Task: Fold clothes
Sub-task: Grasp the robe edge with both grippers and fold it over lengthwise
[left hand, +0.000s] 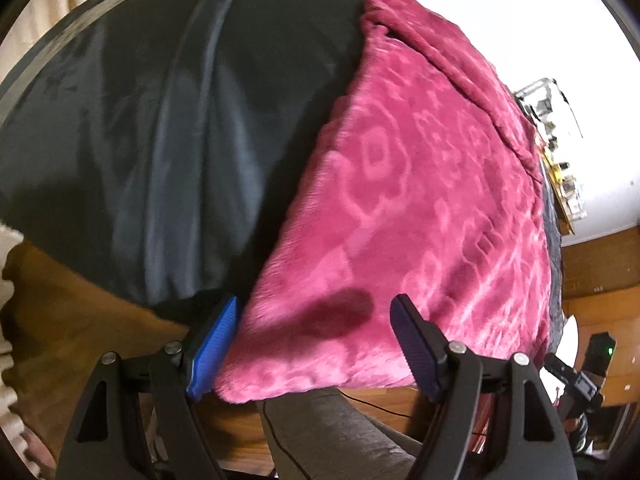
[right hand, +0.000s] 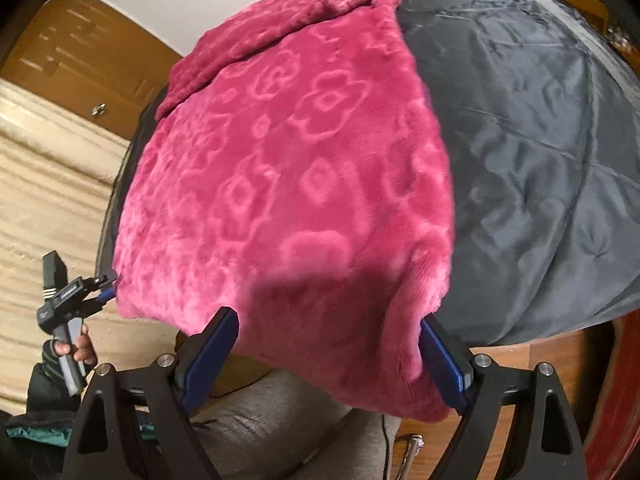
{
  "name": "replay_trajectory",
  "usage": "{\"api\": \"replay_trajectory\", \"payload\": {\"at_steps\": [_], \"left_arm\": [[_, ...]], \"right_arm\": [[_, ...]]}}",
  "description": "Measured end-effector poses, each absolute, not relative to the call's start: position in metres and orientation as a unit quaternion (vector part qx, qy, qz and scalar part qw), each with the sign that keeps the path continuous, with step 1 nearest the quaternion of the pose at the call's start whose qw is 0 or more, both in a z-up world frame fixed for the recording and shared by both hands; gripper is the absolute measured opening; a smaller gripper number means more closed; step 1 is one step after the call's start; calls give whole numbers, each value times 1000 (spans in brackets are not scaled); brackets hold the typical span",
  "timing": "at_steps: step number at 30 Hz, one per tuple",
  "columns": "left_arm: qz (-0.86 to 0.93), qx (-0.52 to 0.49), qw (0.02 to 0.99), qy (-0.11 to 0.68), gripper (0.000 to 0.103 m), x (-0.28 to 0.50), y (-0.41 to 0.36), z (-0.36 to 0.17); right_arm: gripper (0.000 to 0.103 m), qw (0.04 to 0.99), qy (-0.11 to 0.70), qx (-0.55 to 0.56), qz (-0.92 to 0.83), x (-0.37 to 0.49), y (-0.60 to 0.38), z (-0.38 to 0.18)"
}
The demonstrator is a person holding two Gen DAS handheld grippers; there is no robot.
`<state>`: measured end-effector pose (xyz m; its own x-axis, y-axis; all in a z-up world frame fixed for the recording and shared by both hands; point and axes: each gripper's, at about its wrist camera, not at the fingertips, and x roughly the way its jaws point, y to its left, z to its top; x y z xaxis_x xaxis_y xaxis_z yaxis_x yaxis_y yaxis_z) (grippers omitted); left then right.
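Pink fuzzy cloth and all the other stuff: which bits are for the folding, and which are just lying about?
For the folding:
pink cloth
left tongs, open
right tongs, open

Just lying about:
dark sheet
clutter by the wall
grey cushion

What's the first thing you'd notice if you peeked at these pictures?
A fluffy pink garment with a flower pattern, spread over a dark grey bedcover. Close up, the right gripper stands open around its near corner, and the left gripper stands open over the other near corner.
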<state>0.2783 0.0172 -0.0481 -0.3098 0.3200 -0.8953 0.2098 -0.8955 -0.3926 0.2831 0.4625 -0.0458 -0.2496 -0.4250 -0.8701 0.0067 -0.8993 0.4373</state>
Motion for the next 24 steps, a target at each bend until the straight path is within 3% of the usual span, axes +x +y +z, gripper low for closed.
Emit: {"api": "replay_trajectory", "payload": {"at_steps": [16,24], "left_arm": [[778,-593,64,-197,80,307,11,-47],[781,-597,55,-175,78,309,16,-45]], "right_arm": [[90,161,-206,596,-759,279,466,-56],[89,154,-148,603,-769,278,450,-54]]}}
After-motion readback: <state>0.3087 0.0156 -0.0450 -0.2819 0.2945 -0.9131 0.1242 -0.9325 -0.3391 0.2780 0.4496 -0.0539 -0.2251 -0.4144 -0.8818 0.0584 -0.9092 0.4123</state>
